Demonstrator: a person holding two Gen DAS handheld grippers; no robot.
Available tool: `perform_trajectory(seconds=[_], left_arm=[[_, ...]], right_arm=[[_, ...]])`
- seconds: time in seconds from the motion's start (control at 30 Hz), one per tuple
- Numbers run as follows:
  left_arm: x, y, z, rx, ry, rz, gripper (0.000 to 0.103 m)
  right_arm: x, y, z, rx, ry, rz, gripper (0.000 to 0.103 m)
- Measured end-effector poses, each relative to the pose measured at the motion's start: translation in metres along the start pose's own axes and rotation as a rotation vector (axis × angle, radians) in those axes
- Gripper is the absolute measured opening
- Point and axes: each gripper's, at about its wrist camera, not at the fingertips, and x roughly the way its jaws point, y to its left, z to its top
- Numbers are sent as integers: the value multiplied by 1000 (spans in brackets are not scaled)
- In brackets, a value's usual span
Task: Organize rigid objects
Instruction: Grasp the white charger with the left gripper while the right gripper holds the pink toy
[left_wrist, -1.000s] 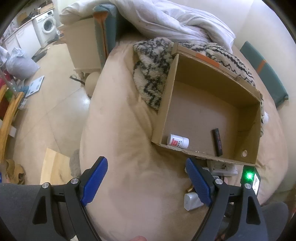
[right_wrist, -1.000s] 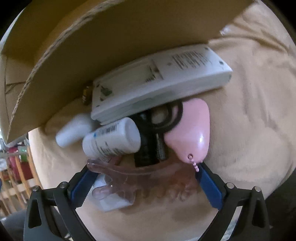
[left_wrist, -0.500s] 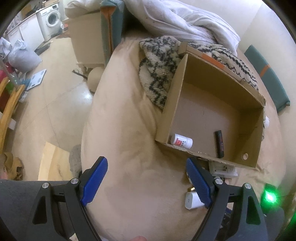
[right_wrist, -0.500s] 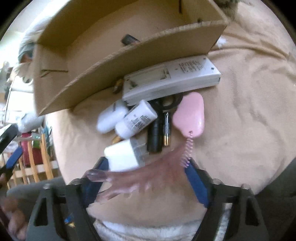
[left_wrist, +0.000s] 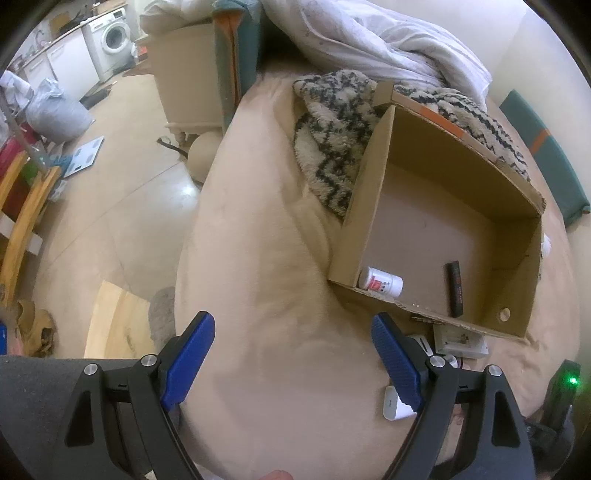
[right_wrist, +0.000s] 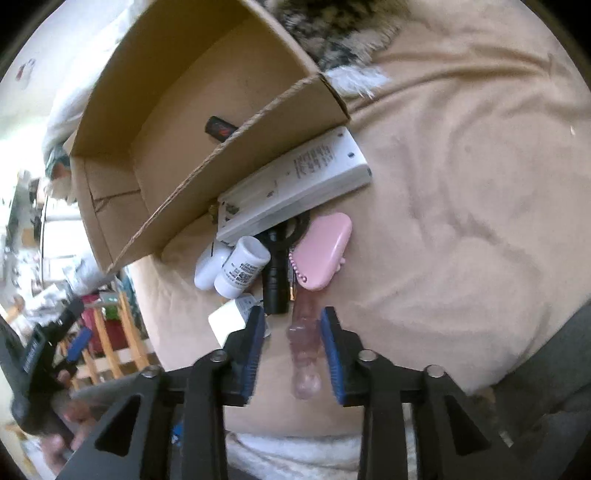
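Observation:
A cardboard box (left_wrist: 369, 206) lies open on a beige cushion and holds a white pill bottle (left_wrist: 380, 282) and a black stick (left_wrist: 455, 288); the box also shows in the right wrist view (right_wrist: 173, 206). In front of it lie a white remote (right_wrist: 295, 184), a white bottle (right_wrist: 242, 267), a black cylinder (right_wrist: 275, 273), a pink case (right_wrist: 323, 253) and a white charger (right_wrist: 227, 319). My right gripper (right_wrist: 293, 328) has its jaws narrowed around a translucent pink hair clip (right_wrist: 304, 350), with a gap at the left pad. My left gripper (left_wrist: 291, 354) is open and empty above the cushion.
A patterned fuzzy blanket (left_wrist: 332, 122) and a white duvet (left_wrist: 388, 40) lie behind the box. The cushion edge (left_wrist: 184, 258) drops to the floor at left, with a wooden board (left_wrist: 110, 325) below. A teal pillow (left_wrist: 543, 155) is at the right.
My right gripper has pulled back from the pile and its jaws have narrowed, with the pink clip turned lengthwise between them. The left gripper has shifted slightly, still open.

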Motion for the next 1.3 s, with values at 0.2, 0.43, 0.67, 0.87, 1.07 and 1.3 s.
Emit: perform_trajectory(seconds=[0.2, 0.43, 0.67, 0.87, 1.07, 1.3], left_arm=[[-1, -4, 0, 10, 1, -13, 85], [-2, -6, 0, 18, -6, -12, 85], [1, -1, 1, 6, 3, -8, 85], [6, -7, -2, 25, 21, -4, 85], [12, -15, -9, 65, 27, 28, 85], [30, -21, -28, 26, 87, 79, 85]], right_arm=[[17, 13, -2, -97, 53, -133, 41], [49, 19, 5, -165, 79, -236, 29], [10, 44, -6, -300, -64, -248, 19], [-65, 64, -15, -415, -211, -170, 19], [-134, 98, -6, -528, -420, -63, 19], [-130, 104, 9, -631, -571, 13, 19]])
